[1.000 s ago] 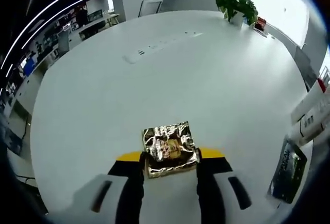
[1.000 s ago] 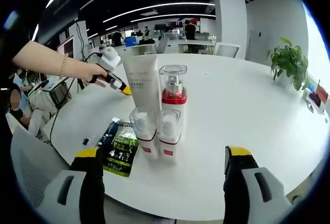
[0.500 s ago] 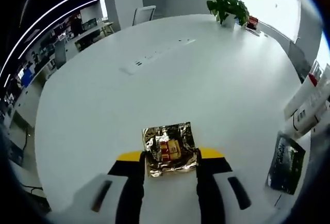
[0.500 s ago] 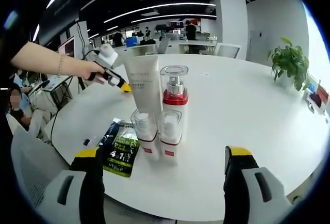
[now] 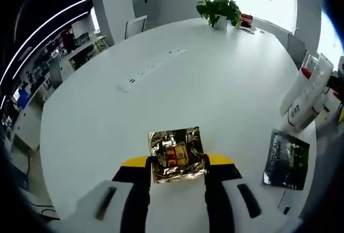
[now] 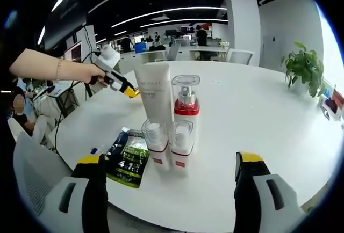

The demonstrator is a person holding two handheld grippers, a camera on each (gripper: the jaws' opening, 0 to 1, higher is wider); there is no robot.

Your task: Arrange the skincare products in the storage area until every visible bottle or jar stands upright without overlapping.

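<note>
My left gripper (image 5: 176,163) is shut on a crinkled gold foil sachet (image 5: 176,153), held above the white table (image 5: 161,93). That gripper (image 6: 129,92) also appears in the right gripper view, held by a person's hand behind the bottles. A white tube (image 6: 154,100), a clear-capped pump bottle with a red collar (image 6: 186,104) and two small clear-capped bottles (image 6: 154,143) (image 6: 181,144) stand upright close together. The same cluster (image 5: 306,90) sits at the right edge of the left gripper view. My right gripper (image 6: 169,171) hangs open in front of the bottles, nothing between its jaws.
A dark green sachet (image 6: 127,158) lies flat left of the bottles; it is the dark sachet (image 5: 286,159) in the left gripper view. A potted plant (image 5: 217,10) stands at the table's far edge, and a power strip (image 5: 150,71) runs along the middle.
The left gripper view has swung so the bottles and dark sachet come further in from the right. The right gripper view shifted slightly. The foil sachet stays gripped.
</note>
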